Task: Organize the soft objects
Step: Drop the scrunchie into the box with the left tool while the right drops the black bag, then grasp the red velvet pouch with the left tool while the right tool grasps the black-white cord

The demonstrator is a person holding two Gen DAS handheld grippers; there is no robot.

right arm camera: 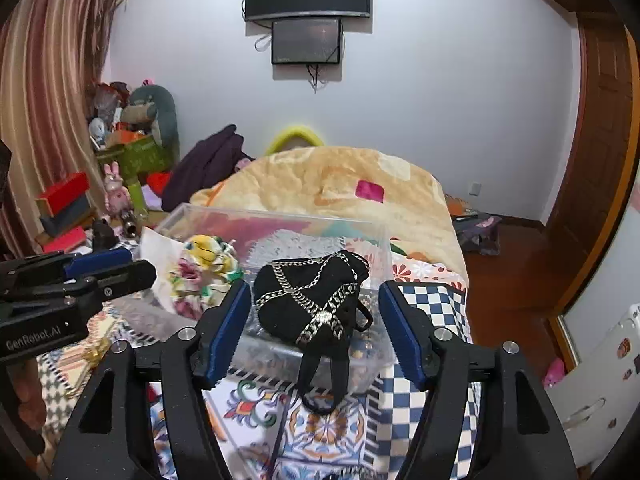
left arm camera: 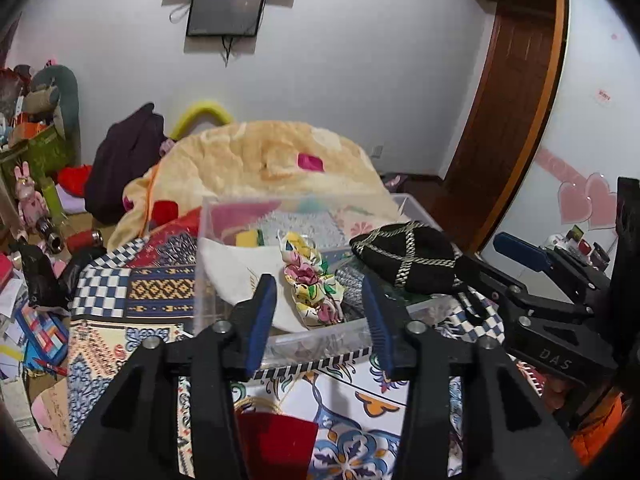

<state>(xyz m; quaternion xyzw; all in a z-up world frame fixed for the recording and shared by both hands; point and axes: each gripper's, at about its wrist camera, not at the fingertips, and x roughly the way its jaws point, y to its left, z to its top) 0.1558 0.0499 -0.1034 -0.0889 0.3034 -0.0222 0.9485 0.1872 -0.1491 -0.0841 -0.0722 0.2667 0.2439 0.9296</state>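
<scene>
A clear plastic bin stands on the patterned bedspread. In it lie a floral scrunchie, a white cloth and other soft items. A black mask with a silver chain pattern rests on the bin's right front rim, its straps hanging over the edge. My left gripper is open and empty, just in front of the scrunchie. My right gripper is open, its fingers on either side of the black mask, apart from it.
A red pouch lies on the bedspread under the left gripper. A beige quilt is heaped behind the bin. Boxes, toys and clutter fill the floor at the left. A wooden door and wardrobe stand at the right.
</scene>
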